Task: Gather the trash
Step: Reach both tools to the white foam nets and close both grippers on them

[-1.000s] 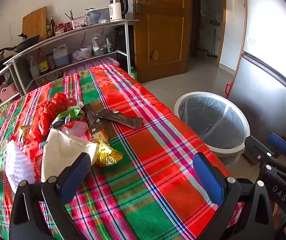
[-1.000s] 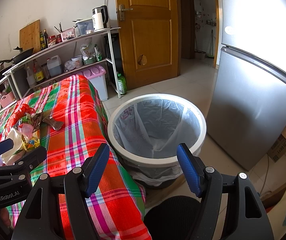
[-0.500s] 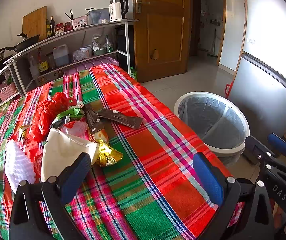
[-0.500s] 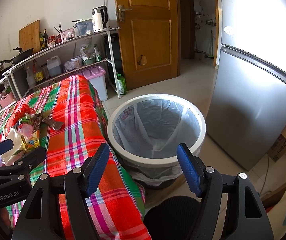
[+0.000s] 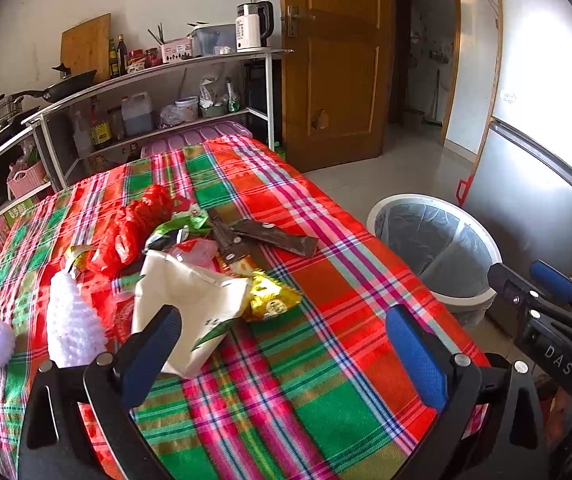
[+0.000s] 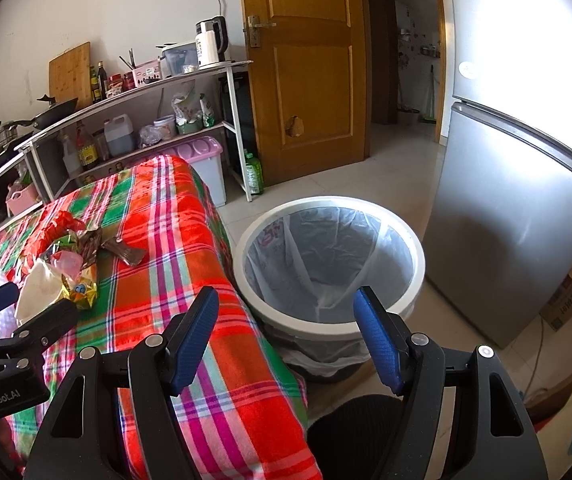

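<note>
White wrapper (image 5: 190, 300) lies just beyond the open left claw (image 5: 286, 352).

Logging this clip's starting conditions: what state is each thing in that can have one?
left gripper: jaws open, holding nothing
right gripper: jaws open, holding nothing
trash bin: lined with a bag, no trash visible inside
wrappers: piled on the plaid tablecloth, none collected
wooden door: shut
</note>
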A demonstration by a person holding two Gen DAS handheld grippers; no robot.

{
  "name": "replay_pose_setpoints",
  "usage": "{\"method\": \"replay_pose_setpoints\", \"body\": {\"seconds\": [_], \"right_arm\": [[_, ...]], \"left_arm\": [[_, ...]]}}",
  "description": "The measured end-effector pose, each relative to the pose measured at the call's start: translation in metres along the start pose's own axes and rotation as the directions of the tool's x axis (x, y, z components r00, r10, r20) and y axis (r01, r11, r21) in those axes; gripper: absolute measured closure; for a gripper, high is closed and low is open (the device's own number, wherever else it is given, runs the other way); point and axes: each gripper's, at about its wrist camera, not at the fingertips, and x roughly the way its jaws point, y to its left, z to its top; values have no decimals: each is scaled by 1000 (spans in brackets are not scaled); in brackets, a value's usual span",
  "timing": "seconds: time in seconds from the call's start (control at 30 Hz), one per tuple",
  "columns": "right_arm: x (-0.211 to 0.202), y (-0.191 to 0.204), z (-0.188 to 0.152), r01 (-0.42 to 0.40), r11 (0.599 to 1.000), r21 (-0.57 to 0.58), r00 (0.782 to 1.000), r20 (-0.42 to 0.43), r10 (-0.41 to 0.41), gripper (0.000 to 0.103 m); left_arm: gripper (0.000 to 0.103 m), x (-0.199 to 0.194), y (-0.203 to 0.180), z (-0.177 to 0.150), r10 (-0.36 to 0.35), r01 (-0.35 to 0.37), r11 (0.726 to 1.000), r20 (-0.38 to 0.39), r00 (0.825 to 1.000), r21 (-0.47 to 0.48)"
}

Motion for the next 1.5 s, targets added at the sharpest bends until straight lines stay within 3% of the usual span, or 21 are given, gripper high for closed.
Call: {"method": "replay_pose_setpoints", "body": {"seconds": [0.17,0.3,0.5,0.7,0.93,1.07,1.4,1.5], "right_arm": [[-4,28,6,-117,993,-33,993,8,118,33],[-5,68,9,-226,970,-96,974,-1,227,33],[-8,141,6,-392,893,-220,918,-32,395,33],[0,199,-2,-502,817,-285,864,-120,489,33],[10,258,-12,-602,727,-330,797,-200,570,33],[26,285,-19,-609,714,-346,793,-252,554,33],[47,315,-31,-573,721,-390,819,-308,485,33],[50,321,-34,-568,715,-406,822,-316,473,33]], "left_arm": [[0,-16,47,-9,28,-28,995,-4,1000,-93],[0,-35,89,-16,125,-122,979,9,992,-161],[0,-50,154,-31,280,-277,930,-23,960,-242],[0,-47,196,-47,373,-378,890,-73,925,-254],[0,-50,239,-56,364,-367,877,-69,929,-309],[0,-45,259,-58,346,-353,870,-84,934,-344],[0,-15,289,-62,319,-353,859,-152,936,-371],[6,-8,291,-64,311,-351,863,-166,936,-364]]}}
